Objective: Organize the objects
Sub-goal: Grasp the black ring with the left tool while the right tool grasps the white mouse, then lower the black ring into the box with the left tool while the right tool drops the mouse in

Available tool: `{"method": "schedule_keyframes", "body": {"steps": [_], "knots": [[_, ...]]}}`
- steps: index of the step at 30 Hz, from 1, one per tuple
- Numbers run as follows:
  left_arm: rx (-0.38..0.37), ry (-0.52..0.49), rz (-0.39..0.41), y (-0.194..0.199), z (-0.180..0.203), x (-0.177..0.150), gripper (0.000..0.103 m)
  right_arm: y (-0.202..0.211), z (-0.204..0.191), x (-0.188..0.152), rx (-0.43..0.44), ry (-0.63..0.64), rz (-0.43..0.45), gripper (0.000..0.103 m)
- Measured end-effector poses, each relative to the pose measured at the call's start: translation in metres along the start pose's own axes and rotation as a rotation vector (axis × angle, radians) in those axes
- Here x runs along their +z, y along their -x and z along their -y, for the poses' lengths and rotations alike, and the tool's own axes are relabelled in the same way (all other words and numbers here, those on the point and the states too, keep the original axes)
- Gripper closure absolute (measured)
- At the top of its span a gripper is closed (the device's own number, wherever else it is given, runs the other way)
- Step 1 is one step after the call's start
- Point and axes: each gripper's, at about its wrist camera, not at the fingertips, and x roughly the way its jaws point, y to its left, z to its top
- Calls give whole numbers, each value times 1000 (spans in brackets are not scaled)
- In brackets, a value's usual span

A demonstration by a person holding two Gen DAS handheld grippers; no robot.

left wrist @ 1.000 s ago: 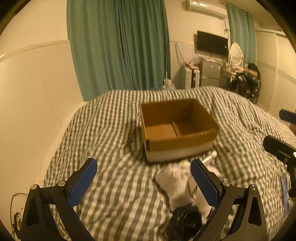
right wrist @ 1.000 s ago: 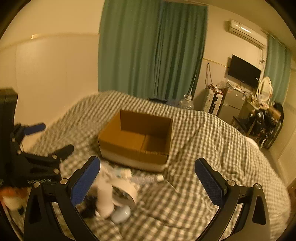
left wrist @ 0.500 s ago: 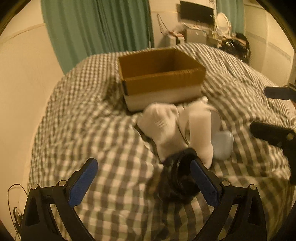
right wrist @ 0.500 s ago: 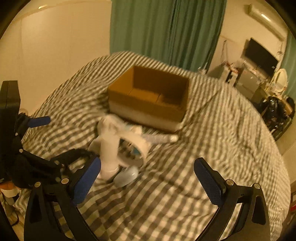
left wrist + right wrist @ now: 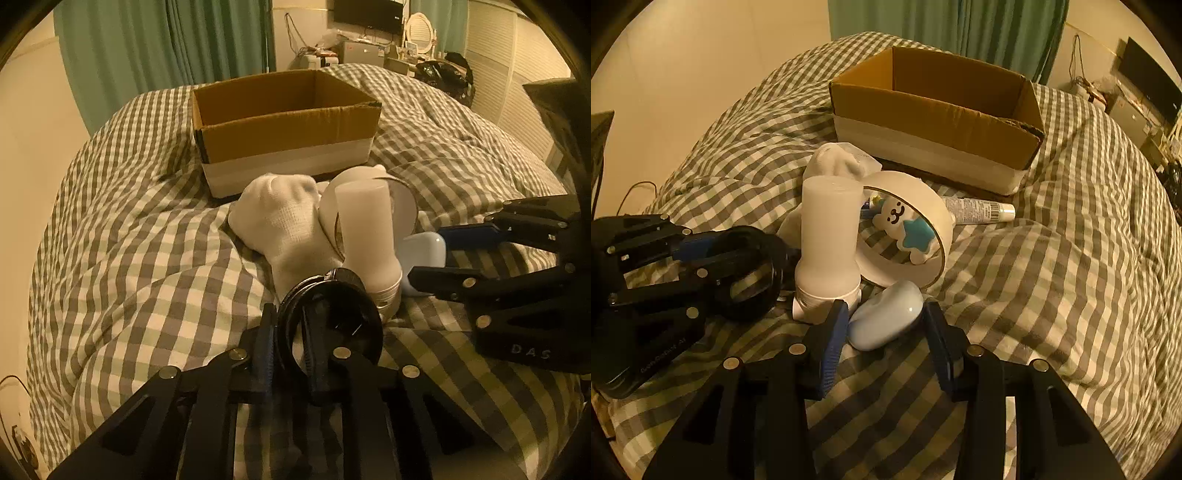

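Since my left fingers [image 5: 291, 339] are clamped on the black ring's [image 5: 332, 321] rim and my right fingers [image 5: 884, 325] straddle the blue case [image 5: 886, 314] beside the white bottle [image 5: 829, 243], lifting could topple that bottle.

Left wrist cam is sitting low over the checked duvet [image 5: 122, 266], looking fwd along its fingers toward the cardboard box [image 5: 284, 129] w/ curtains [image 5: 166, 48] behind; it's very close to the black ring [image 5: 328, 325]. Right wrist cam is looking from the opposite side of the pile, angled down, close to the pale blue case [image 5: 884, 314], box [image 5: 938, 114] farther back. Both are sharing the white bottle [image 5: 369, 236] [image 5: 829, 243], tape roll [image 5: 905, 229], sock [image 5: 284, 221], box, and each is catching the other gripper at its edge.
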Motion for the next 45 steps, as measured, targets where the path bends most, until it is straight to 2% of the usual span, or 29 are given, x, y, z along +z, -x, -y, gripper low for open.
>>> {"method": "schedule_keyframes", "body": {"steps": [3, 7, 14, 18, 22, 26, 30, 35, 38, 41, 43, 45], "knots": [[1, 4, 25, 9, -3, 3, 93, 4, -1, 0, -2, 8, 4, 62], [-18, 14, 60, 21, -9, 8, 93, 14, -3, 4, -13, 28, 34, 74], [-14, 28, 113, 38, -18, 30, 93, 46, -1, 20, -44, 60, 125, 77], [8, 14, 162, 47, -25, 58, 93, 70, 10, 33, -50, 46, 187, 77], [-15, 11, 167, 43, -36, 92, 93, 90, 26, 54, -57, 20, 242, 77], [15, 12, 212, 36, -46, 138, 93, 104, 46, 90, -74, 7, 291, 78], [10, 19, 224, 17, -56, 181, 93, 104, 58, 132, -90, 14, 320, 78], [34, 14, 211, -23, -66, 221, 93, 75, 80, 185, -81, 2, 319, 78], [37, 23, 171, -58, -76, 237, 93, 43, 95, 212, -64, -17, 303, 78], [25, 17, 130, -89, -81, 246, 93, 3, 111, 231, -50, -31, 268, 79], [12, 21, 102, -111, -84, 251, 93, -26, 122, 240, -43, -38, 235, 84], [6, 14, 81, -128, -84, 253, 93, -47, 128, 241, -38, -44, 214, 85]]}}
